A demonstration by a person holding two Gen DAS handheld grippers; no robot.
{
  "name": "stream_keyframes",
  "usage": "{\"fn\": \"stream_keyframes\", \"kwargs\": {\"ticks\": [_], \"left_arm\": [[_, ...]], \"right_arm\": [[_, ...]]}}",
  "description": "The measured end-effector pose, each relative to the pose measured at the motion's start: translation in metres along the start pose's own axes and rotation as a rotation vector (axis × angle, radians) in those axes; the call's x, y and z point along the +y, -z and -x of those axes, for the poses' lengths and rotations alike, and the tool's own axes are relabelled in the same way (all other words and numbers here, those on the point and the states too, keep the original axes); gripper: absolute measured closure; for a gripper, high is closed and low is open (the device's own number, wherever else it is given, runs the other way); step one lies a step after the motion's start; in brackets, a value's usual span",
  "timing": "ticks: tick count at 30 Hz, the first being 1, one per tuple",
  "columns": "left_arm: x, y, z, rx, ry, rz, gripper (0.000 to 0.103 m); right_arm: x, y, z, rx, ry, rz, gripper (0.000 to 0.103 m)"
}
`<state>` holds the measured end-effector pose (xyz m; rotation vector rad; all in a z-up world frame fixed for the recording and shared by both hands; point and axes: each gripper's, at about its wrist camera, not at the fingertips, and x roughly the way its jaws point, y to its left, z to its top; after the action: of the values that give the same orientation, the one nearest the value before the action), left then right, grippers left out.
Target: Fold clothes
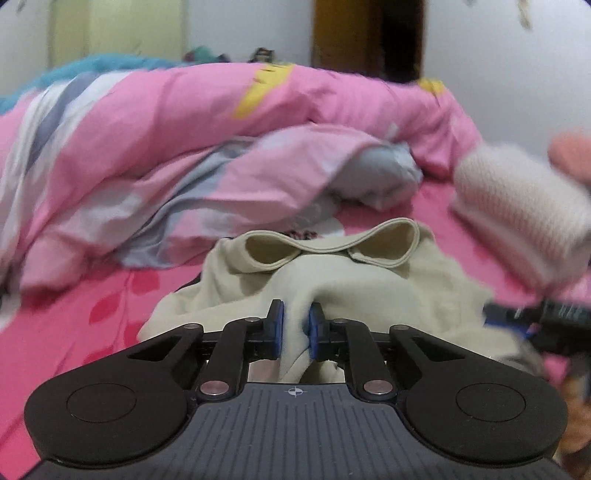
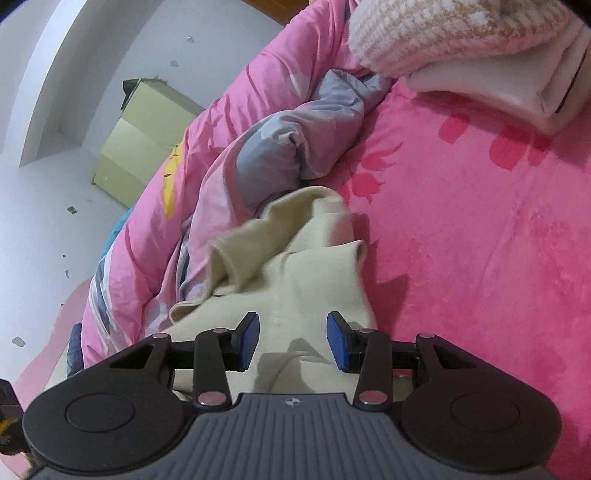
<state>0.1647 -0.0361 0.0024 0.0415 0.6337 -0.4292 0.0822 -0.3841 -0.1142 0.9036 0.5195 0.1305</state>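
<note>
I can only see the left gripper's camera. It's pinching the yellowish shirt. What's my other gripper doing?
Observer: The right gripper is over the same cream shirt, jaws apart, not pinching any of it.
Operator: Is there anything beside the bed?
Observer: Yes, a pale yellow cabinet stands against the white wall beyond the crumpled pink quilt.
Operator: What's that fuzzy white thing on my right?
Observer: A white knit garment lying on top of a folded white one, on the pink bedsheet.
</note>
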Motion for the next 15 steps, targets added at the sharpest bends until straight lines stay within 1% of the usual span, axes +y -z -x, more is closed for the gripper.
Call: {"fn": "stream_keyframes", "kwargs": {"ticks": [4, 5, 6, 9, 10, 11, 12, 13, 14, 15], "left_arm": [[0.031, -0.008, 0.016, -0.037, -0.008, 0.133, 0.092], [0.037, -0.009, 0.019, -0.054, -0.025, 0.148, 0.097], [0.04, -0.012, 0.023, -0.086, -0.059, 0.146, 0.103], [0.052, -0.024, 0.039, -0.203, -0.171, 0.137, 0.103], [0.056, -0.028, 0.043, -0.225, -0.188, 0.134, 0.103], [0.059, -0.033, 0.045, -0.229, -0.185, 0.13, 0.103], [0.059, -0.035, 0.047, -0.227, -0.173, 0.118, 0.103], [0.054, -0.035, 0.046, -0.221, -0.152, 0.078, 0.103], [0.044, -0.032, 0.045, -0.217, -0.131, 0.022, 0.102], [0.029, -0.027, 0.044, -0.21, -0.116, -0.061, 0.101]], "right_arm": [[-0.001, 0.001, -0.002, 0.005, 0.015, 0.001, 0.059], [-0.001, 0.002, -0.002, 0.006, 0.026, 0.003, 0.059], [0.0, 0.002, -0.003, 0.006, 0.032, 0.007, 0.059], [-0.001, 0.002, -0.003, 0.006, 0.041, 0.009, 0.059], [-0.001, 0.002, -0.003, 0.007, 0.042, 0.007, 0.059], [-0.002, 0.002, -0.003, 0.008, 0.042, 0.004, 0.059], [-0.003, 0.002, -0.003, 0.009, 0.042, 0.0, 0.059], [-0.003, 0.001, -0.003, 0.009, 0.041, -0.004, 0.059], [-0.003, 0.001, -0.003, 0.008, 0.04, -0.008, 0.059], [-0.004, 0.0, -0.002, 0.006, 0.039, -0.01, 0.059]]}}
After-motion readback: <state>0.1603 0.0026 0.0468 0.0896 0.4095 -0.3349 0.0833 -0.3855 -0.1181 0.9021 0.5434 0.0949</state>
